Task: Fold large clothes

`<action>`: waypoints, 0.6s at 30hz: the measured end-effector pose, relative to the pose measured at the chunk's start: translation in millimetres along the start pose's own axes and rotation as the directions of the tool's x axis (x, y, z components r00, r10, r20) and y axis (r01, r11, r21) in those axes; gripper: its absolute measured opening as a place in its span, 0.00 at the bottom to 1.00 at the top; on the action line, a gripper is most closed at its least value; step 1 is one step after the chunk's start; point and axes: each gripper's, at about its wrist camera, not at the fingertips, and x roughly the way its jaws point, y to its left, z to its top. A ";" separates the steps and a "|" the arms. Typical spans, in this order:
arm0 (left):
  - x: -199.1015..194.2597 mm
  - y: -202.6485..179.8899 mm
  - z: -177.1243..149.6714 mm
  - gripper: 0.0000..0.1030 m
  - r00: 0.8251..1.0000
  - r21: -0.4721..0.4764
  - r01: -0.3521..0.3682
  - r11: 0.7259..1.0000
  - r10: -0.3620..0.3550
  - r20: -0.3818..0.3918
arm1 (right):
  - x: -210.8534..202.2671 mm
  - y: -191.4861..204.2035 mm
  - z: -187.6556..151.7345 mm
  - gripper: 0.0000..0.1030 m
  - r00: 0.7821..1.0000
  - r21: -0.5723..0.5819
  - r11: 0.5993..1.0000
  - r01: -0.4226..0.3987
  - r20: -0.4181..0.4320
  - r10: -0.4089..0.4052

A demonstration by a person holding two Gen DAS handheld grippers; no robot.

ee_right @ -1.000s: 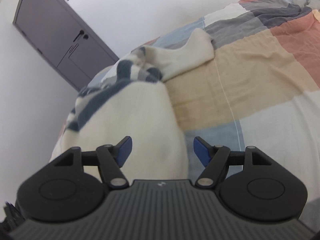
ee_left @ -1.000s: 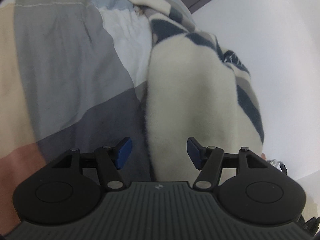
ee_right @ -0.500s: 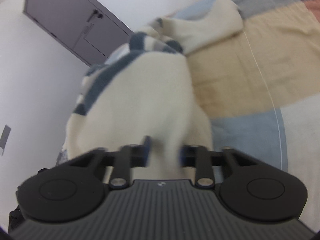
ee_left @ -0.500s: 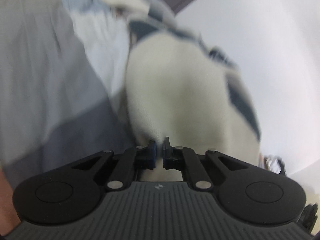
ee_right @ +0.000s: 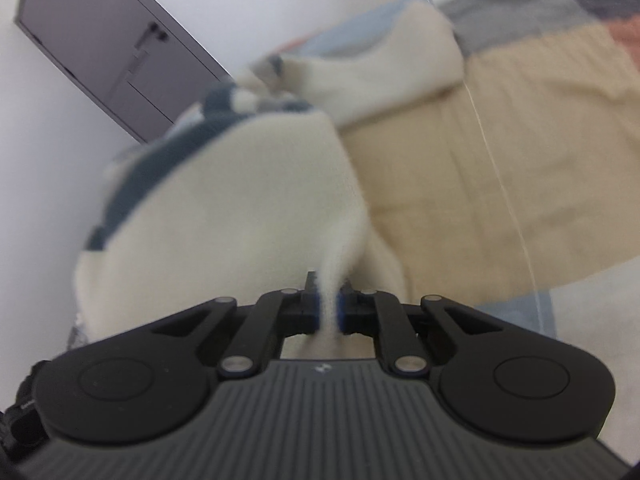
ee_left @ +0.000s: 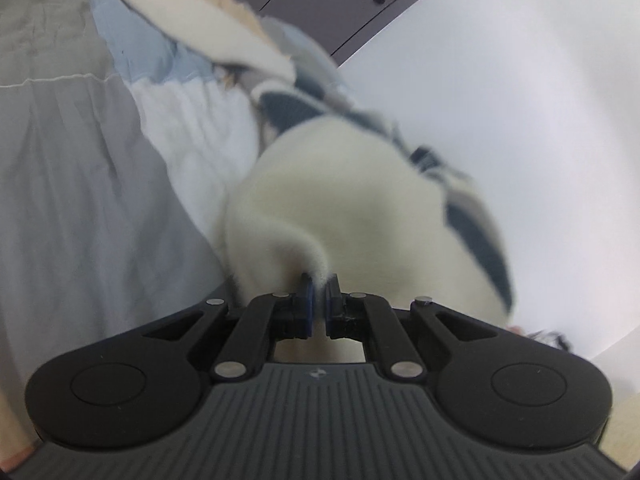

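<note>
I see a patchwork bed (ee_right: 500, 152) carrying a cream sweater (ee_left: 344, 200) with navy stripes. My left hand-held gripper (ee_left: 319, 298) pinches its fuzzy hem; my right hand-held gripper (ee_right: 329, 304) clamps another fold of it.

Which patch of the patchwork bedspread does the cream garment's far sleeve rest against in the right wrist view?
The tan patch. The cream sleeve borders its upper edge, unlike the grey patch beyond it or the pale blue patch nearer the camera.
</note>
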 end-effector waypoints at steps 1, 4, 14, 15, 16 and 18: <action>6.4 1.9 -0.6 0.06 1.000 0.013 -0.025 1.000 0.025 -0.010 | 3.8 -2.6 -1.3 0.11 1.000 0.010 1.000 0.001 -0.005 -0.001; 19.9 10.2 -3.7 0.07 0.998 0.004 -0.056 0.998 0.057 -0.041 | 5.8 -2.3 -4.8 0.13 1.000 0.001 1.000 -0.001 0.001 0.001; -13.6 11.7 -8.7 0.52 0.999 -0.088 -0.028 0.996 0.025 -0.035 | -44.3 18.7 -18.0 0.60 0.997 -0.081 0.996 -0.036 0.070 0.042; -20.9 8.2 -12.0 0.52 0.999 -0.075 -0.038 0.996 0.036 -0.028 | -52.6 19.8 -21.6 0.60 0.996 -0.080 0.996 -0.043 0.075 0.049; -27.4 5.5 -16.7 0.52 0.999 -0.068 -0.045 0.997 0.043 -0.024 | -61.5 20.0 -25.7 0.60 0.995 -0.074 0.996 -0.048 0.083 0.054; -37.7 0.0 -27.9 0.52 0.998 -0.065 -0.048 0.997 0.046 -0.033 | -78.6 17.6 -35.8 0.60 0.992 -0.046 0.996 -0.070 0.098 0.075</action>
